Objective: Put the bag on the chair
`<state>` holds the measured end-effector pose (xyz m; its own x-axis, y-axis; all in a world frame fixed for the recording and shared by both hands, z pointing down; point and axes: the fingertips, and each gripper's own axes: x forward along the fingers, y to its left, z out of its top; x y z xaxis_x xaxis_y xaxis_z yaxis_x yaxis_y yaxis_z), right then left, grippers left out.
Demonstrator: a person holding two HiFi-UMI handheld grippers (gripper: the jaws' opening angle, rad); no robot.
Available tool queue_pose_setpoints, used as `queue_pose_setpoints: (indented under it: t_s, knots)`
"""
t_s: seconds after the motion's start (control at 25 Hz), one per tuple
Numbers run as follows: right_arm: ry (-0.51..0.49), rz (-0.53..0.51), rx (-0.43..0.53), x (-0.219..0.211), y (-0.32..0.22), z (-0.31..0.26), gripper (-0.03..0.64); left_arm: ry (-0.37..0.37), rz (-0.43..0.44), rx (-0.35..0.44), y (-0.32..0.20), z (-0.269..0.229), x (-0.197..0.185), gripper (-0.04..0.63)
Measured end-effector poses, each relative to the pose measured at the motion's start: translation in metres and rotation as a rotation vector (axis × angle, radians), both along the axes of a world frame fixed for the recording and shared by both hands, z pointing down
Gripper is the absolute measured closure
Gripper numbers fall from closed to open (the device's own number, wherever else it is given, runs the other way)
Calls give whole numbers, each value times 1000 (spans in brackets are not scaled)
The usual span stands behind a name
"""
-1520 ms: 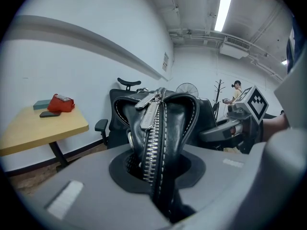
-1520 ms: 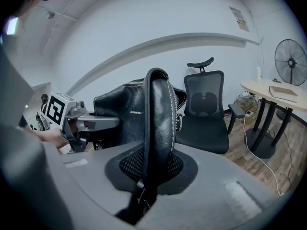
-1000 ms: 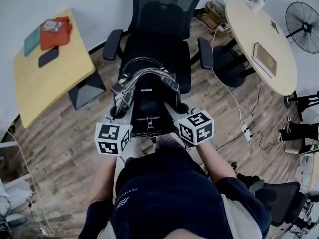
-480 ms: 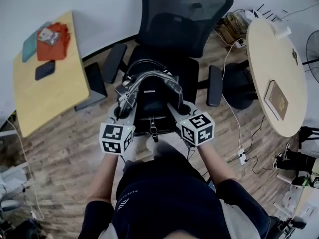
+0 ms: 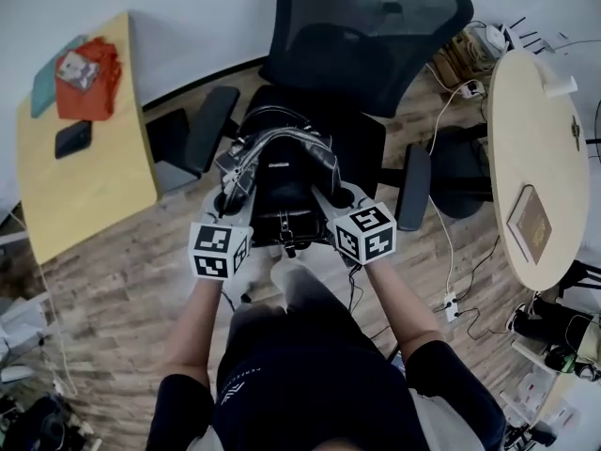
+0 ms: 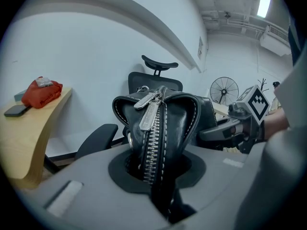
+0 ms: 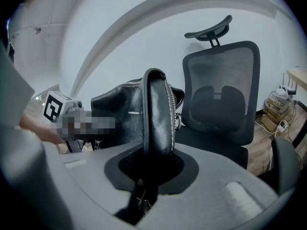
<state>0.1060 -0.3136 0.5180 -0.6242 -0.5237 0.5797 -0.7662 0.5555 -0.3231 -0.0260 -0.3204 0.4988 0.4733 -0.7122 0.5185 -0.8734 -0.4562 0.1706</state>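
A black leather bag (image 5: 284, 181) with silver zips hangs between my two grippers, over the front of the black office chair's seat (image 5: 362, 139). My left gripper (image 5: 228, 200) is shut on the bag's left end, where the zipper (image 6: 154, 138) runs between the jaws. My right gripper (image 5: 331, 198) is shut on the bag's right end, a leather edge (image 7: 157, 123) pinched between its jaws. The chair's mesh back (image 7: 221, 92) and headrest (image 7: 209, 30) stand beyond the bag in the right gripper view. Whether the bag touches the seat I cannot tell.
A wooden desk (image 5: 80, 191) at the left carries a red bundle (image 5: 86, 75) and a dark phone (image 5: 72, 139). A round table (image 5: 540, 172) with a book (image 5: 529, 224) is at the right. Cables and a power strip (image 5: 449, 305) lie on the wood floor. Armrests (image 5: 411, 188) flank the seat.
The chair has come nearer and now lies under the bag. Both grippers still hold the bag's ends as before.
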Motion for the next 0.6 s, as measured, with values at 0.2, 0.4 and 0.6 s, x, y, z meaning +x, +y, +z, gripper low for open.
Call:
queue_pose_setpoints:
  t_s: [0.2,0.4,0.6]
  knots:
    - [-2,-12,-22,1,-21,26,563,-10,-25,-29,-16,26,0,503]
    - [1,-18,-43,3,-31,52,554,-26,-29,-49,-24,50,1,499]
    - [27,-17,-72,5,-39,73,543,-34,-36,-76,-27,69,3,499]
